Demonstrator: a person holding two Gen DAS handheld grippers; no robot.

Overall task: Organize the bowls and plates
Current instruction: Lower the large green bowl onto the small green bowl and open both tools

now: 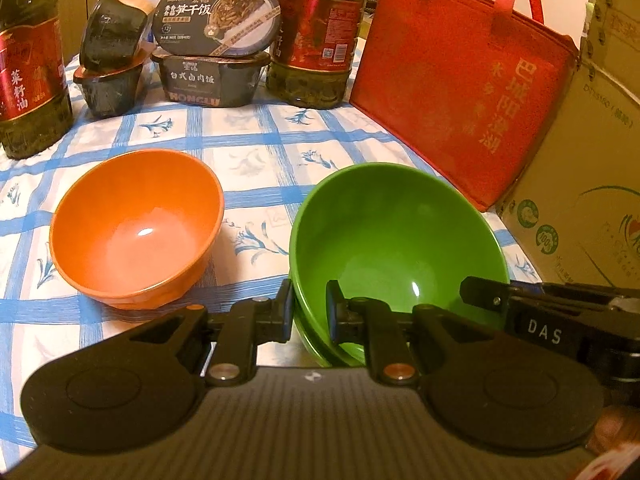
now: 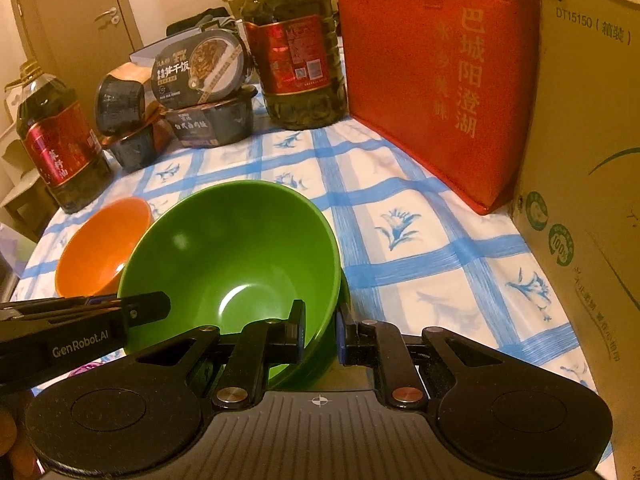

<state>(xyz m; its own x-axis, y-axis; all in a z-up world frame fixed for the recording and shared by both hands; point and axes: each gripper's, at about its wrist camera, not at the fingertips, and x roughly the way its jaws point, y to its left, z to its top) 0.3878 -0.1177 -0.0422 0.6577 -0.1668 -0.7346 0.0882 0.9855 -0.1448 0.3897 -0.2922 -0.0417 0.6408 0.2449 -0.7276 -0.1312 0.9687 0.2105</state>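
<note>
Glossy green round plastic-looking bowl (image 1: pixel 396 240) sits toward the near edge of the table (image 1: pixel 256 152), which wears a blue-checked white cloth. It seems to nest in a second green bowl: a double rim shows at its near side, though this is hard to confirm.

Smaller orange round bowl (image 1: pixel 136 224) stands just beside it, toward the table's left edge, not touching.

Left hand-held gripper (image 1: pixel 310 308) is clamped on the green bowl's near-left rim, one finger outside the wall, one inside. Right hand-held gripper (image 2: pixel 320 336) is clamped on the near-right rim the same way.

Handling, as judged:
- Light, stiff, likely melamine or plastic; not very fragile.
- Smooth glazed wall, so slippery; a thin rim pinch may let it swing or slide out.
- Best hold is the rim, pads straddling the wall, one grip each side to keep it level.
- Lower bowl may stick or drop on lifting.
</note>
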